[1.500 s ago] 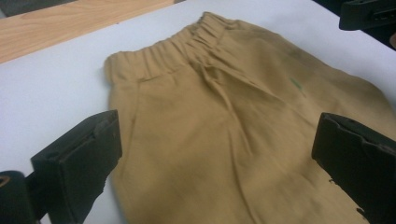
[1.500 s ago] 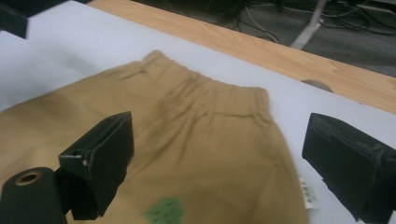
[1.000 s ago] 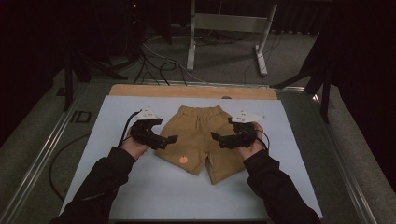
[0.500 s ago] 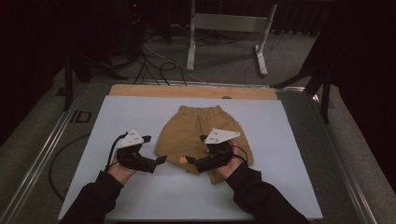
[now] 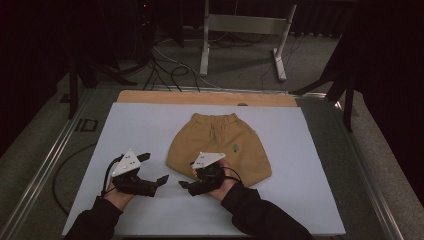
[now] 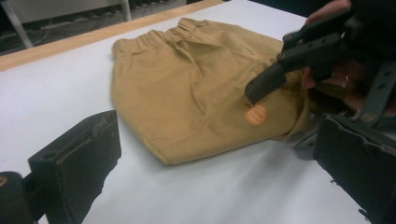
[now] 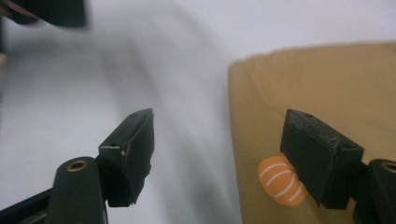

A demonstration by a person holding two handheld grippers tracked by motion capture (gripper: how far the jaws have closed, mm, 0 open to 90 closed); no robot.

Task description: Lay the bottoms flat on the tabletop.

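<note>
Left gripper (image 5: 161, 178) sits lower left of the high view, jaws spread, nothing between them, over bare white bench (image 5: 310, 150). A second ago it was up beside the shorts' left edge; it has pulled back toward the person and off the cloth.

Shorts (image 5: 225, 142) lie centre frame, waistband toward the far wooden edge. They were flat with both legs spread; now the left leg appears folded over to the right, so the outline is narrower and the left edge is a clean fold. The orange patch (image 6: 256, 114) shows near the lower hem in the left gripper view.

Right gripper (image 5: 184, 184) is just below the shorts' lower left corner, jaws spread, pinching nothing. In the right gripper view one jaw hovers over bench, the other over cloth beside the patch (image 7: 280, 181), straddling the folded edge.

Judgement: first lengthwise fold looks done and released. Next grab is probably the hem, to fold up toward the waistband.
</note>
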